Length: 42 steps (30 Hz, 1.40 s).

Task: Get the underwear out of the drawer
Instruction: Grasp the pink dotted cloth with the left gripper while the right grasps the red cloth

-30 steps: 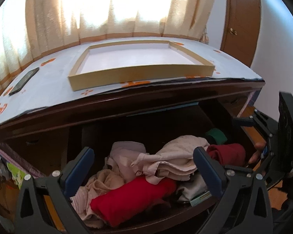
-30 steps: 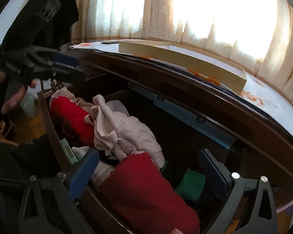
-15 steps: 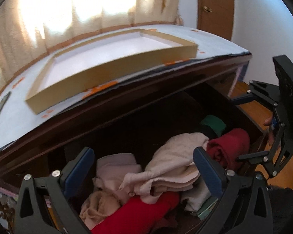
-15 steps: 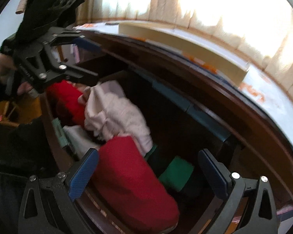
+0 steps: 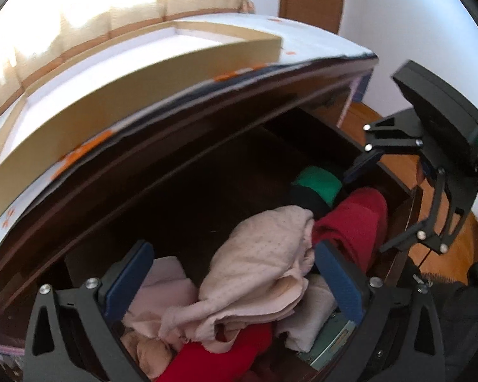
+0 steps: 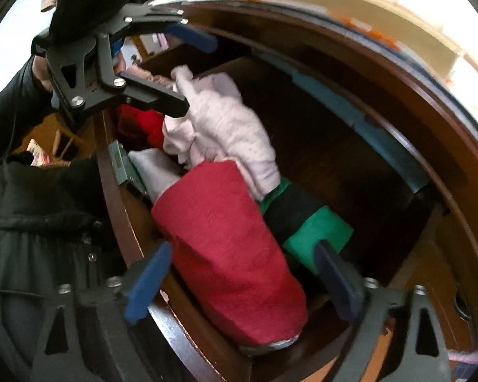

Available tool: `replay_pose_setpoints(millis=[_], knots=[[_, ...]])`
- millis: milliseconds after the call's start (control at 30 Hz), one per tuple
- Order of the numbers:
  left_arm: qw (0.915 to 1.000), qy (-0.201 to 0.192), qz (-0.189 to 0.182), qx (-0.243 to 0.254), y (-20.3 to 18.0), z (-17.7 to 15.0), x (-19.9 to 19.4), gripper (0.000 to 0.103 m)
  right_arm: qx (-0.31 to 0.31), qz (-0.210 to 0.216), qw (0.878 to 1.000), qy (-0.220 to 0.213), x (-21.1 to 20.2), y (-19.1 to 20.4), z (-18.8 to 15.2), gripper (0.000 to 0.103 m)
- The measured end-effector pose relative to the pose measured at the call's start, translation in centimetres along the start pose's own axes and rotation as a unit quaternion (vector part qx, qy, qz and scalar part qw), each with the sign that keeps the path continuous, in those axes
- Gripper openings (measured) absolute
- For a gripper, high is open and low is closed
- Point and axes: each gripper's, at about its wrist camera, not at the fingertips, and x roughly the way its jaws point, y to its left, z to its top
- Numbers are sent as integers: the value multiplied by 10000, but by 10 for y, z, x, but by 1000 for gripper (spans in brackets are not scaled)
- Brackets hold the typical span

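The dark wooden drawer [image 5: 398, 187] [image 6: 118, 200] stands open, full of folded clothes. A pink dotted garment [image 5: 261, 270] [image 6: 226, 124] lies on top in the middle. My left gripper [image 5: 232, 283] [image 6: 199, 76] hangs open just above it with nothing gripped. A dark red garment [image 6: 226, 238] [image 5: 357, 222] lies at the drawer's right end, with a green one [image 6: 318, 232] [image 5: 318, 184] beside it. My right gripper [image 6: 242, 286] [image 5: 369, 207] straddles the red garment. Its jaws are closing and the pads do not press on the cloth.
A shallow beige box [image 5: 143, 73] sits on the white dresser top above the drawer. A teal flat pack [image 5: 331, 343] [image 6: 121, 162] stands against the drawer front. Bright red cloth [image 5: 220, 359] lies under the pink pile. A person's dark sleeve [image 6: 3, 121] is at left.
Both grippers have tipped down and come closer to the clothes. The right gripper's fingers have narrowed around the dark red garment. The left gripper has shifted over the pink garment.
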Motion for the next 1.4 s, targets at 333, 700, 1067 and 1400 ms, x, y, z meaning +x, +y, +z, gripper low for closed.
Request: replay_pose_setpoints(millis=[333,700,1067,1400], knots=[[9958,615,-103,672,-14,16,28,103,154,329,9976,592,21,-16,3,78],[9873,1231,-609,795,-15,17,58,88,1,427,9948,929,25,-19,12,69],[9847,1367,-1025,351,-5,14,62,59,247,871,9861,1391,53,-26,28,54],[9951,526,-811,-209,14,-2,15,44,690,237,9973,80,3,-15,9,37]])
